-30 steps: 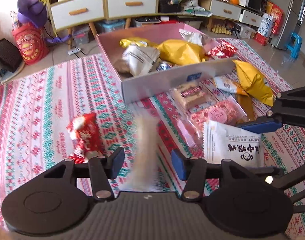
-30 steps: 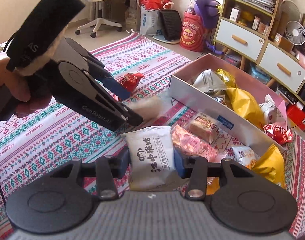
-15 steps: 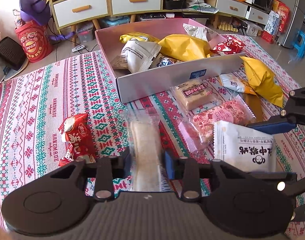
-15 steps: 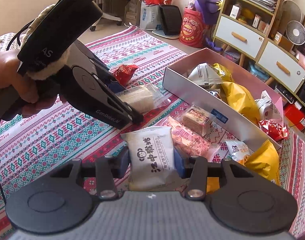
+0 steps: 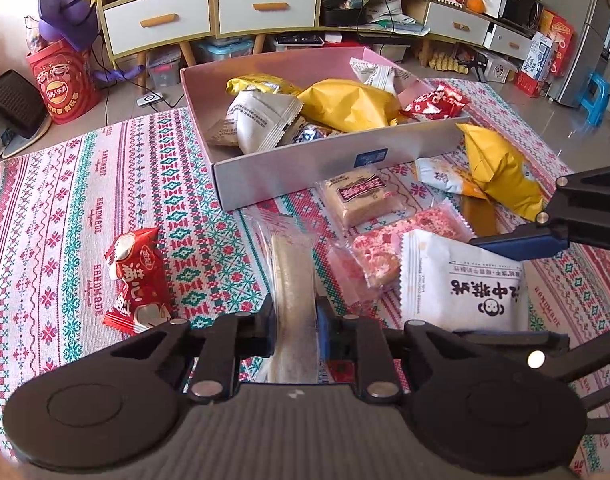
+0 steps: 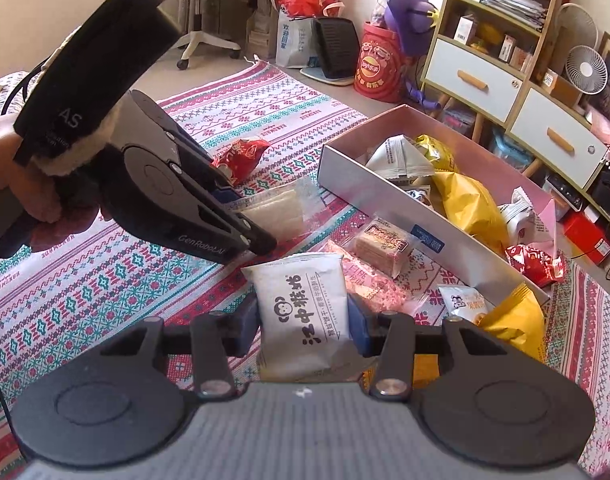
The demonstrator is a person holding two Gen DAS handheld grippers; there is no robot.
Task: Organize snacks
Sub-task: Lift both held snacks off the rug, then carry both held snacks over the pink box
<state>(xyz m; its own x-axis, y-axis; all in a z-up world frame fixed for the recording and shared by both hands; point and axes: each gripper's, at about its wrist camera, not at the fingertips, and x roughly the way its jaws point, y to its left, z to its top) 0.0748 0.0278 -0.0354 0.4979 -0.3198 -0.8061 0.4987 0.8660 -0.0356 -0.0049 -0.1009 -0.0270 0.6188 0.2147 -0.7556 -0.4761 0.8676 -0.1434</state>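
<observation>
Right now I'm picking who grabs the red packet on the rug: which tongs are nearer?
Left. The left tongs sit just beside the red packet; the right tongs are farther right.

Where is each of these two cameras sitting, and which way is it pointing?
Left wrist view: rides on the left tongs, looking forward over the patterned cloth toward the pink snack box; its tongs pinch a clear-wrapped pale bar.
Right wrist view: rides on the right tongs, facing the box from its other side; its tongs hold a white monkey-logo packet, and the person's left hand shows.
Shared: box, both packets, each other's tongs, red candy packet.
</observation>
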